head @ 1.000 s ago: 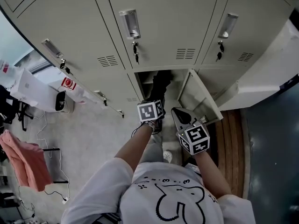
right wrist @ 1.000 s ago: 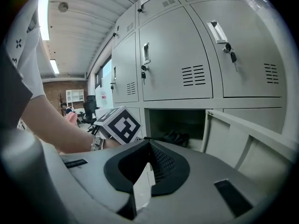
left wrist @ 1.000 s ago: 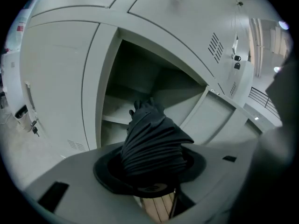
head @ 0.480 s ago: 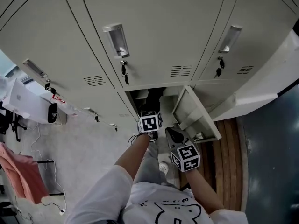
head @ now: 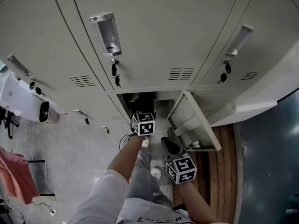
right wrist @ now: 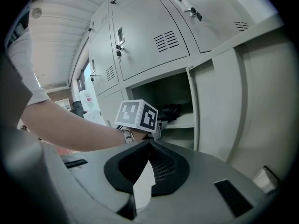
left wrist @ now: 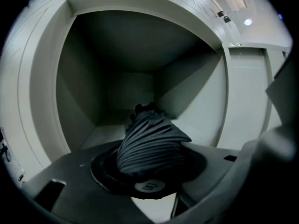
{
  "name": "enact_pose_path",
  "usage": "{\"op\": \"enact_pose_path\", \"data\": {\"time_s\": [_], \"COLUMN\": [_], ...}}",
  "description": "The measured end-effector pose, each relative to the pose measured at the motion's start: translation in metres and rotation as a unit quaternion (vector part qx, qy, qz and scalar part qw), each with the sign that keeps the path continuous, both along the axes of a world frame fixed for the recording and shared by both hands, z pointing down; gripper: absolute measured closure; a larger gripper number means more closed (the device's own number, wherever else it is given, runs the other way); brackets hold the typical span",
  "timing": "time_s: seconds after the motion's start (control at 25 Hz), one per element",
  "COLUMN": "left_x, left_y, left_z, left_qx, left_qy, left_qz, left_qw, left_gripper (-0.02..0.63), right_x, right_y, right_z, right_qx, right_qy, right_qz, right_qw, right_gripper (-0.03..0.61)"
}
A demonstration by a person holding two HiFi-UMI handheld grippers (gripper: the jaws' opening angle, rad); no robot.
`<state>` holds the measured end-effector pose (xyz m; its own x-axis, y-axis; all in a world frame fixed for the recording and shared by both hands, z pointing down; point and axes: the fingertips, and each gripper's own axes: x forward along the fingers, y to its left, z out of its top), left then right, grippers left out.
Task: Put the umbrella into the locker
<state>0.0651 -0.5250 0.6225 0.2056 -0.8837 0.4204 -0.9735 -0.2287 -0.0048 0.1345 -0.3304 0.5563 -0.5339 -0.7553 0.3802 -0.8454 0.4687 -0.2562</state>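
Black pleated fabric umbrella [left wrist: 152,143] clamped in left gripper [left wrist: 150,169], tip inside open grey steel locker [left wrist: 117,45], ready to set down; right gripper [right wrist: 149,146] closed, empty, kept clear at near right.

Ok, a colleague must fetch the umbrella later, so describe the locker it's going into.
Face the wall of beige lockers and look at the low row near the floor. One locker there has its door swung out to the right, showing a dark opening with the black umbrella poking in. Every neighbour is shut.
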Motion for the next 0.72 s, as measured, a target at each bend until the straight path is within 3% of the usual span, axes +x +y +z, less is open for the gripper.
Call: {"op": "enact_pose_path", "data": {"time_s": [0.12,0.44,0.72], "left_x": [0.001,0.002,0.002], "left_y": [-0.014,-0.05,-0.059], "left_z": [-0.001,0.004,0.011], "left_qx": [0.019,0.024,0.015], "left_qy": [-0.019,-0.041,-0.078], "left_qz": [0.01,0.012,-0.015], "left_qw": [0.9996,0.9988,0.9967], "left_gripper": [0.374,0.349,0.288], "right_x": [0.007,0.008,-0.008], "right_y": [0.003,0.01,0.019], "right_z": [0.012,0.026,0.032], "right_qx": [-0.01,-0.023,-0.034], "right_qy": [-0.001,-0.001,0.003], "right_qz": [0.008,0.014,-0.005], "right_qw": [1.0,1.0,0.999], "right_gripper": [0.565,0.565,0.565]}}
